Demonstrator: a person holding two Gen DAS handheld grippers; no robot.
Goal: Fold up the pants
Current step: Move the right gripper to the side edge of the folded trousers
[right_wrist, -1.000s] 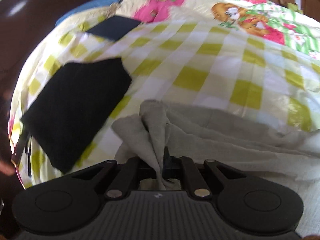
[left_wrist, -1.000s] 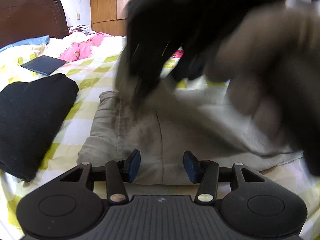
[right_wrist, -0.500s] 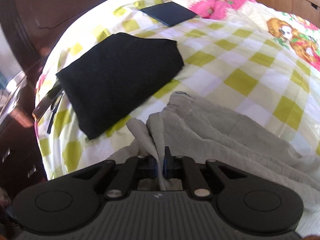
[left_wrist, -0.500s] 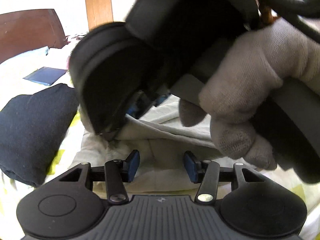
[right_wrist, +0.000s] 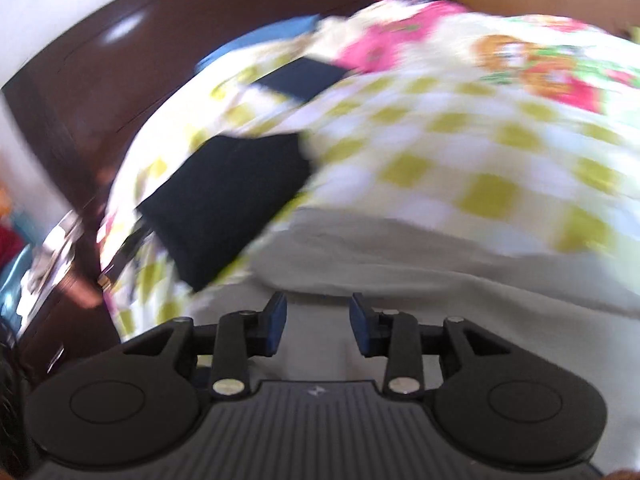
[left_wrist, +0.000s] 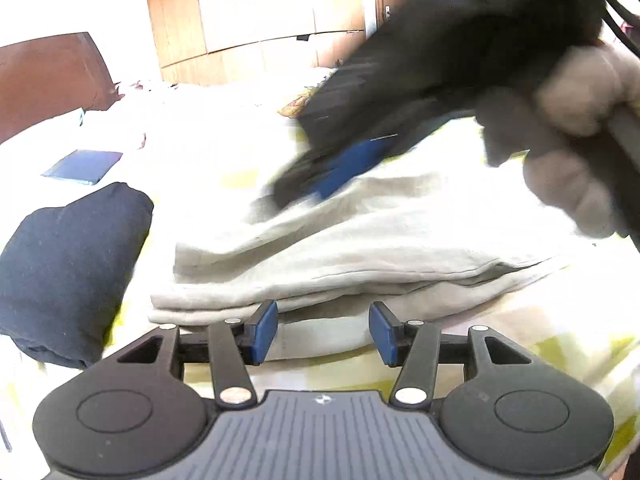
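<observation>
The light grey pants (left_wrist: 360,240) lie folded in layers on the checked bedspread (right_wrist: 460,160). My left gripper (left_wrist: 323,330) hovers open just in front of the near folded edge, with nothing between its blue pads. My right gripper (right_wrist: 318,326) is above the grey pants (right_wrist: 440,264), its jaws opening and nothing between them. In the left wrist view the right gripper (left_wrist: 340,172) is a blurred dark shape over the far side of the pants, held by a gloved hand (left_wrist: 568,148).
A folded black garment (left_wrist: 68,272) lies left of the pants, also seen as the black garment (right_wrist: 228,200) in the right wrist view. A dark blue flat item (left_wrist: 82,162) lies farther back. The brown headboard (right_wrist: 120,80) and wooden wardrobes (left_wrist: 260,20) border the bed.
My right gripper let go of the bunched grey cloth, opened, and swung back off the left end of the pants. The pants now lie folded over. My left gripper lifted slightly.
</observation>
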